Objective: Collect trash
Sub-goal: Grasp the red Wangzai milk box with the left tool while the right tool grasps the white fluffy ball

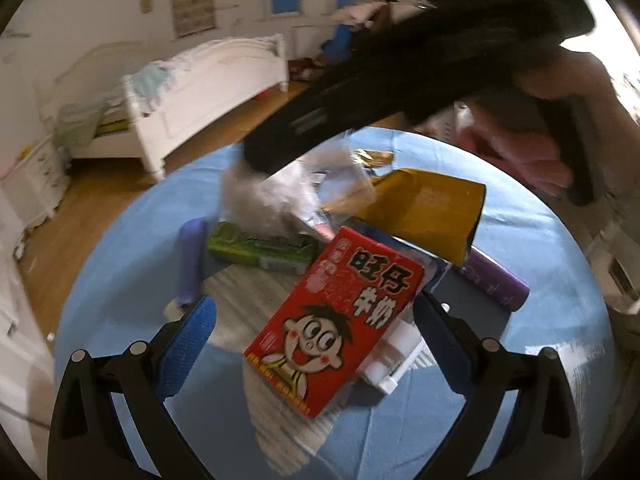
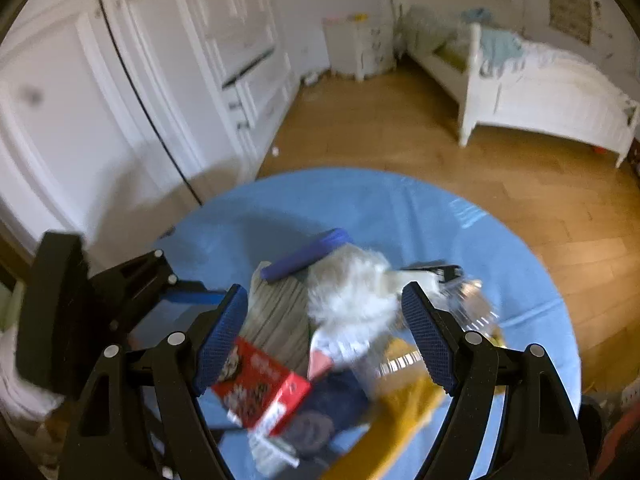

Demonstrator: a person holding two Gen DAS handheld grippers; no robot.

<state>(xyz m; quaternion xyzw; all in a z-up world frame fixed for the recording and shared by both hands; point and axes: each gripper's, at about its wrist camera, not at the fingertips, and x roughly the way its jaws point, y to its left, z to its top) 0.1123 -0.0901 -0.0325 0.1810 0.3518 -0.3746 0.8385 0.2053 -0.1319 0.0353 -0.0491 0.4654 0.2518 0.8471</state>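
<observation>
both claws gape, gripping nothing: left gripper (image 1: 314,316) straddles the red milk carton (image 1: 336,320), right gripper (image 2: 324,336) hovers over white fluff (image 2: 352,292) at twelve o'clock; judged best to centre, lower, then close gently

Our left claw (image 1: 314,344) has two black, angular plastic arms with triangular cut-outs, each studded with round silver pivot pins, and ends in fingers (image 1: 188,344) faced with blue, finely textured pads. Our right claw (image 2: 324,344) is built the same way: black linkages, silver pins, blue knurled pads. From the left wrist view, its black body shows a small pale label, and bare skin (image 1: 576,92) shows behind it.
</observation>
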